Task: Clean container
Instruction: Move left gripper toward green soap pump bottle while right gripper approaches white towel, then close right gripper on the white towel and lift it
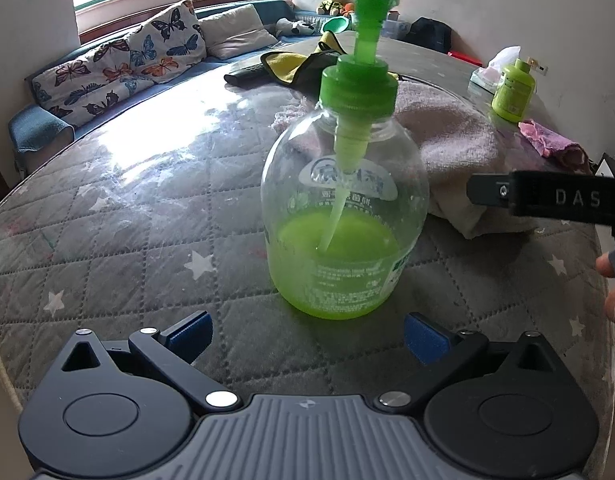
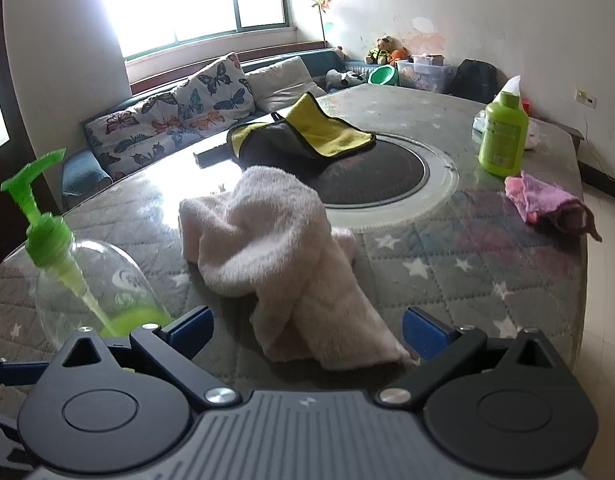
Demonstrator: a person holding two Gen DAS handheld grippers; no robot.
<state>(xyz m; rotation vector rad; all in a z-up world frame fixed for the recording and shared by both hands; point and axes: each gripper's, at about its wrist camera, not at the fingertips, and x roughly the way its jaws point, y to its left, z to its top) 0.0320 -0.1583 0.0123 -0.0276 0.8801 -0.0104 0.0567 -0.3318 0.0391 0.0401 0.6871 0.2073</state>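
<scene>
Both hand-held grippers gape empty: left (image 1: 307,336) faces pump bottle (image 1: 343,216), right (image 2: 307,334) faces towel (image 2: 275,248)

Two soap bottles on the counter (image 2: 447,264): one clear pump bottle (image 1: 343,216) partly filled with green liquid, one opaque green bottle (image 2: 502,136) well beyond it on the far right side. Three cloths around the pump bottle: one pale pink towel (image 2: 275,256) just beside it, one yellow-and-grey cloth (image 2: 307,132) farther back, one small purple-pink cloth (image 2: 543,200) near the opaque bottle. One tissue pack (image 1: 487,76) behind that opaque bottle. One round inset disc (image 2: 387,176) under the yellow cloth. Two hand-held grippers: left hand-held gripper (image 1: 307,334), right hand-held gripper (image 2: 307,330). Two cushions behind the counter: one butterfly-print cushion (image 2: 179,120), one plain cushion (image 2: 283,80).
</scene>
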